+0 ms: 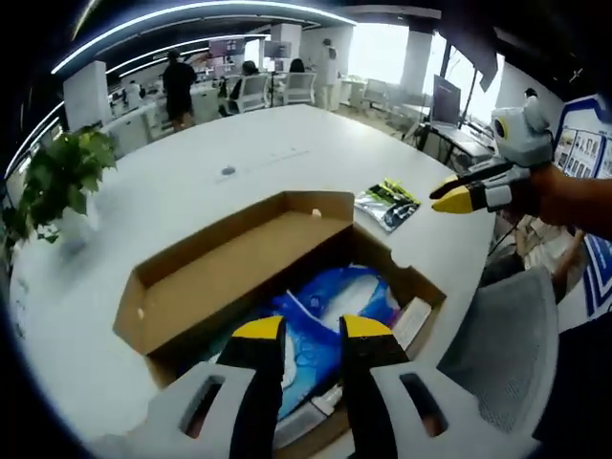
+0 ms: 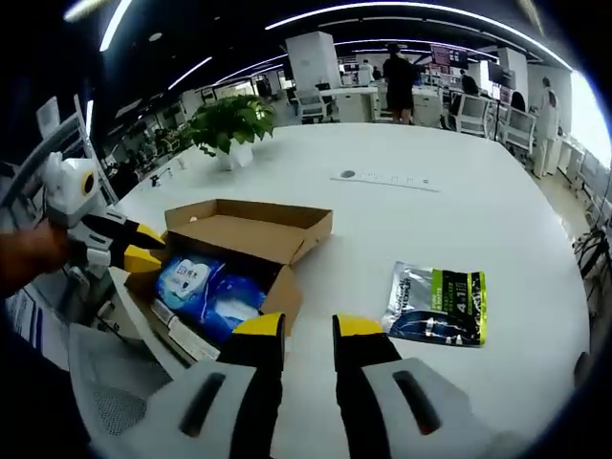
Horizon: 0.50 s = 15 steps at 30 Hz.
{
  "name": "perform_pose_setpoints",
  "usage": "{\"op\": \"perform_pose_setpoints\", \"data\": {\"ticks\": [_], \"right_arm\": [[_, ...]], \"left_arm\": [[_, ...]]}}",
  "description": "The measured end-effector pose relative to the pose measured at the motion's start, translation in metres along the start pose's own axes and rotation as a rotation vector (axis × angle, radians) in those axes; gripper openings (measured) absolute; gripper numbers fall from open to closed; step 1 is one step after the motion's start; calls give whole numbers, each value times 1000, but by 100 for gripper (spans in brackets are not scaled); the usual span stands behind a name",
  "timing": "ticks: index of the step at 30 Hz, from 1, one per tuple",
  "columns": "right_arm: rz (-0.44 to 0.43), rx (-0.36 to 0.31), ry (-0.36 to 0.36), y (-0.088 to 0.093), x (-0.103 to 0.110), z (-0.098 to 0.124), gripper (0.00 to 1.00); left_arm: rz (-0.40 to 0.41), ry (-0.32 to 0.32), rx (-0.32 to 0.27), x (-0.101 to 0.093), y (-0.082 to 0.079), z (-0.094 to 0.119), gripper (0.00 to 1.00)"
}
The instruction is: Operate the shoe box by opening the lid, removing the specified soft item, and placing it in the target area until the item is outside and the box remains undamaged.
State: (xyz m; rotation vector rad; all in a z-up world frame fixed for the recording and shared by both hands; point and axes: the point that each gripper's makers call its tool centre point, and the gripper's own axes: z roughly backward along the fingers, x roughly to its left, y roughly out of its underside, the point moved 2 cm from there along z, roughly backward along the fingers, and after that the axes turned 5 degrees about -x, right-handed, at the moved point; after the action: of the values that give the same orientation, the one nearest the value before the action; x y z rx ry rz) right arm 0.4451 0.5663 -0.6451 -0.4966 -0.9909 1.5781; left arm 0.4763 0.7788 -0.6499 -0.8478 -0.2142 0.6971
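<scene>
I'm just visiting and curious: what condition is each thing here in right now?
shoe box: lid flipped open
blue soft pack: lying inside the box
green-and-black packet: flat on the table
left gripper: jaws open, empty, over the box
right gripper: jaws open, empty

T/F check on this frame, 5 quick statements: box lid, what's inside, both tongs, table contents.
1. The shoe box lid is open. True.
2. A blue soft pack lies inside the box. True.
3. The left tongs grip the blue pack. False: they are open above it, holding nothing.
4. The green-and-black pouch is inside the box. False: it lies on the white table, apart from the box.
5. The right tongs are empty. True.
</scene>
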Motion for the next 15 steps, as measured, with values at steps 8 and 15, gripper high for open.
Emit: {"op": "perform_pose_setpoints", "data": {"ticks": [8, 15], "right_arm": [[30, 22, -60, -1, 43, -22, 17], [60, 46, -120, -1, 79, -45, 17]], "left_arm": [[57, -30, 22, 24, 30, 13, 21], [83, -46, 35, 39, 44, 20, 20]]}}
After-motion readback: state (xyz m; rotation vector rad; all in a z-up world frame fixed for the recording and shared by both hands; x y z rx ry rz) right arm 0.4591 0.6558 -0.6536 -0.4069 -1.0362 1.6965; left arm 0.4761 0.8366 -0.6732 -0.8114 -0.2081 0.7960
